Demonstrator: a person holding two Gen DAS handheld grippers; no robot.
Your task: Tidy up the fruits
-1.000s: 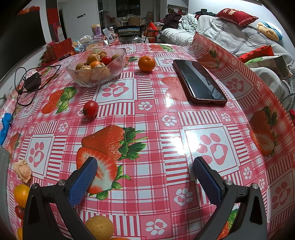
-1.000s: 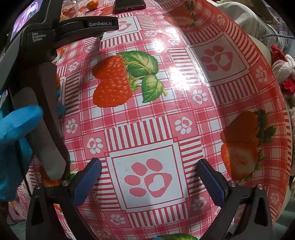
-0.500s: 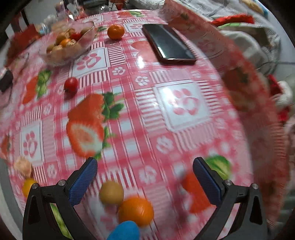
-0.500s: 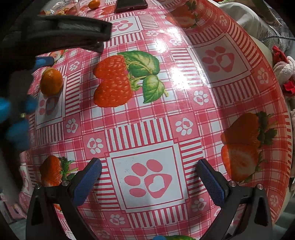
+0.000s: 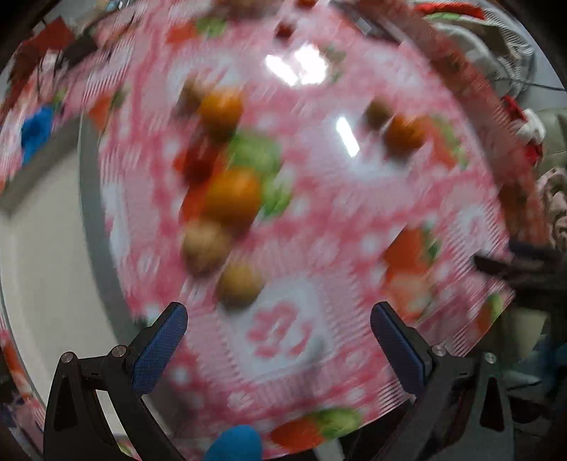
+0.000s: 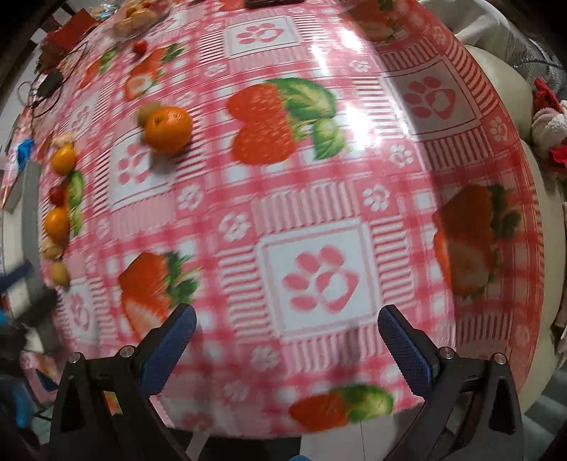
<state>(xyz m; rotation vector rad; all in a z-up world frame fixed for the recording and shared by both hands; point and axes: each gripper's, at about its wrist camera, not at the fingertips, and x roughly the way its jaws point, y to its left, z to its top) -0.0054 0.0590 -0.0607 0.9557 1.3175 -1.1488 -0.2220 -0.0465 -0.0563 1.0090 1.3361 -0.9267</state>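
The left wrist view is heavily motion-blurred. My left gripper (image 5: 278, 328) is open above the tablecloth, with a small yellow-brown fruit (image 5: 239, 283) just beyond its fingers, then a tan fruit (image 5: 205, 246), an orange (image 5: 232, 196), a red fruit (image 5: 198, 159) and another orange (image 5: 221, 110). A further orange (image 5: 404, 134) lies to the right. My right gripper (image 6: 287, 340) is open and empty over a paw print. An orange (image 6: 167, 128) lies left of centre in the right wrist view, and a row of small fruits (image 6: 58, 223) runs along the left table edge. A glass bowl (image 6: 136, 17) of fruit sits far back.
A round table under a pink strawberry-and-paw tablecloth (image 6: 319, 212) fills both views. A phone (image 6: 273, 3) lies at the far edge, cables and a charger (image 6: 49, 83) at the far left. A pale sofa (image 6: 503, 71) borders the table on the right.
My left gripper has swung fast to the left table edge, so the row of small fruits now lies ahead of it. My right gripper has shifted and the left gripper left its view.
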